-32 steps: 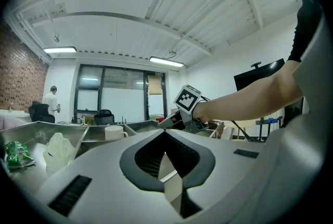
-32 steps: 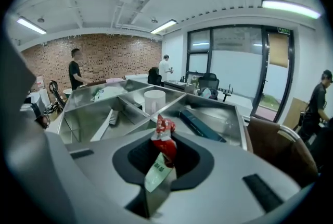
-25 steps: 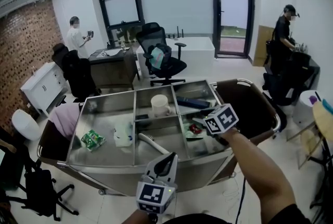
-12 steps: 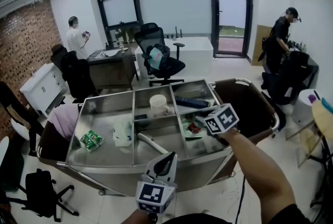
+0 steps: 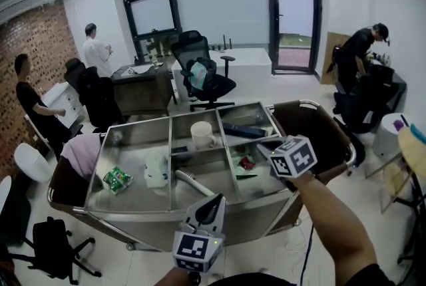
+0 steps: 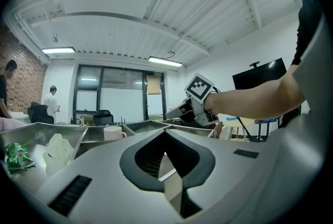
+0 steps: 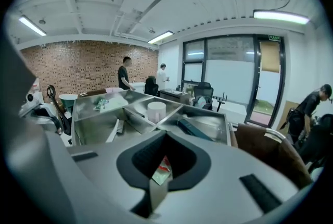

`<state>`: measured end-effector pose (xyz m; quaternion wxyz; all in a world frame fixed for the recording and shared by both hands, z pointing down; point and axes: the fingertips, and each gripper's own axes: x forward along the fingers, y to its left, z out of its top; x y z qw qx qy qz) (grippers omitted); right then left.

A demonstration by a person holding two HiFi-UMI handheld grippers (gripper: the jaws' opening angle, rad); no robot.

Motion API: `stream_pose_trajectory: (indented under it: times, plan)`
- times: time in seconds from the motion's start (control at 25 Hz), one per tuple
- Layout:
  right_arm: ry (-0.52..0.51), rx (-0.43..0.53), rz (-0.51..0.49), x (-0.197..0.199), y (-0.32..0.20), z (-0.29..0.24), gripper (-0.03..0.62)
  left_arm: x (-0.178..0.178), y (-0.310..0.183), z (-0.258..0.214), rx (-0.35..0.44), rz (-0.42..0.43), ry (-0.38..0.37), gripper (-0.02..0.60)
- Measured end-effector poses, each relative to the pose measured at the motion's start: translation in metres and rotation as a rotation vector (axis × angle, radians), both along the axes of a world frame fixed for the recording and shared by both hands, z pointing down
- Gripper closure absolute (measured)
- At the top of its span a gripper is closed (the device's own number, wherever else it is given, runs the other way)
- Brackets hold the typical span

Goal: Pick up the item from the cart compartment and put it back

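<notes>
A small red and green packet (image 5: 247, 163) lies on the floor of the right-hand compartment of the steel cart (image 5: 133, 211). My right gripper (image 5: 265, 145) hovers over that compartment with its jaws shut, its tips a little up and right of the packet. In the right gripper view the packet (image 7: 163, 168) shows just beyond the closed tips of the right gripper (image 7: 158, 176); no grip on it shows. My left gripper (image 5: 213, 201) hangs shut and empty before the cart's near edge. In its own view the left gripper (image 6: 165, 165) has nothing between its jaws.
Other compartments hold a white mug (image 5: 202, 134), a white brush (image 5: 193, 181), a white bag (image 5: 157, 171), a green packet (image 5: 118, 178) and a dark flat item (image 5: 243, 131). Beyond stand an office chair (image 5: 203, 75), desks and three people (image 5: 30, 95).
My right gripper has shut and drawn slightly back to the right; the red packet has stayed in place. A person has walked in at the left. The left gripper has not moved.
</notes>
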<state>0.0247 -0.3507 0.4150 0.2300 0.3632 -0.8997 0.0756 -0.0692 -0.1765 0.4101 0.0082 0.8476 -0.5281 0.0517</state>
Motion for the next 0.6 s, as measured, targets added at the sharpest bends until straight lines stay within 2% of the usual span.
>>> stream_pose_trajectory:
  times: [0.28, 0.6]
  plan:
    - [-0.159, 0.074, 0.024, 0.015, 0.033, -0.038, 0.586, 0.002, 0.003, -0.003, -0.003, 0.005, 0.001, 0.581]
    - [-0.237, 0.142, 0.022, 0.031, 0.078, -0.061, 0.586, 0.000, 0.004, 0.000, -0.004, 0.001, -0.002, 0.581]
